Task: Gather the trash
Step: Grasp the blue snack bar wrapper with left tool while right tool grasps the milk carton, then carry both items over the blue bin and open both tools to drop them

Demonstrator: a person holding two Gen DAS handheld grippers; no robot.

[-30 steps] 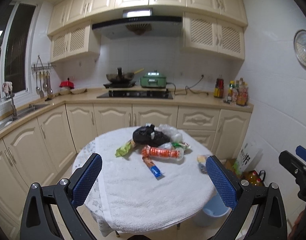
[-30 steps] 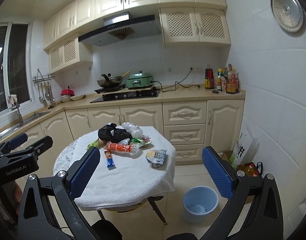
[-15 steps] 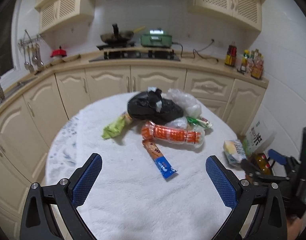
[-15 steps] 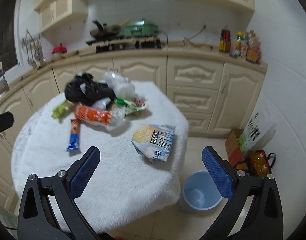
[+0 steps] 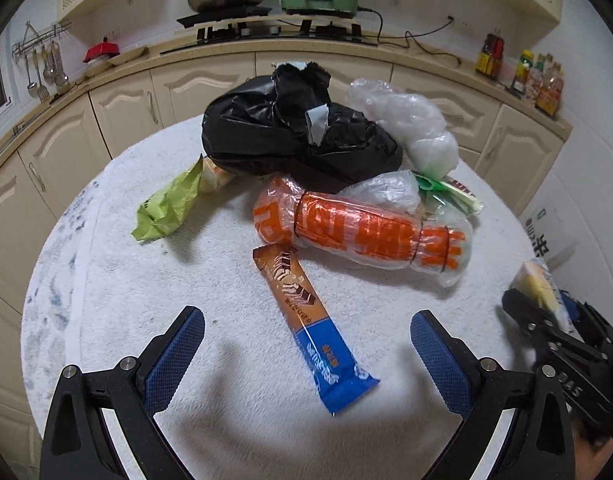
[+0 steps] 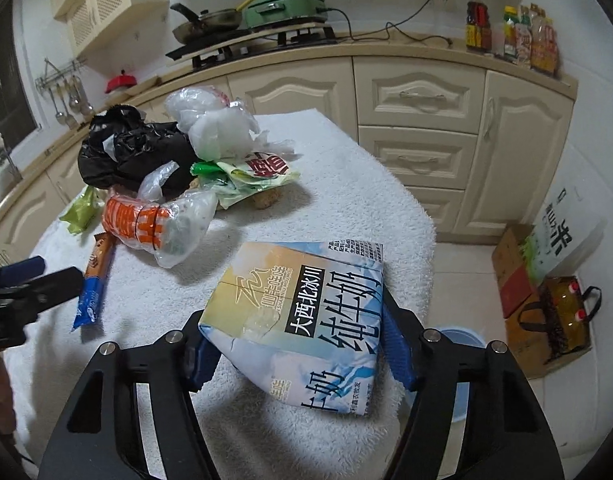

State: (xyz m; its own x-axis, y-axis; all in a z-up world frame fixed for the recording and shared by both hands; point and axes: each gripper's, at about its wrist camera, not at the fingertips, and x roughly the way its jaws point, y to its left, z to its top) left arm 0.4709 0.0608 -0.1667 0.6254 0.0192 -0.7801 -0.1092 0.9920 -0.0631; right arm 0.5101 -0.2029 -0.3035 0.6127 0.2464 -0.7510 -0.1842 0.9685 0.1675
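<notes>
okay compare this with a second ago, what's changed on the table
Both grippers came down toward the table. The right gripper has just been closing around the milk carton; the left gripper, open, now straddles the snack bar wrapper. The trash pile hasn't moved.

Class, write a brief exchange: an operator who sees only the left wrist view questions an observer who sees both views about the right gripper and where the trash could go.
Operator: What is in the right gripper? I see only its edge.
Observer: A milk carton. The jaws have just been closing, and the pads press its two sides.
Operator: Is there a bin anywhere?
Observer: Yes, a blue bin stands on the floor beside the table, partly hidden behind that gripper.
</notes>
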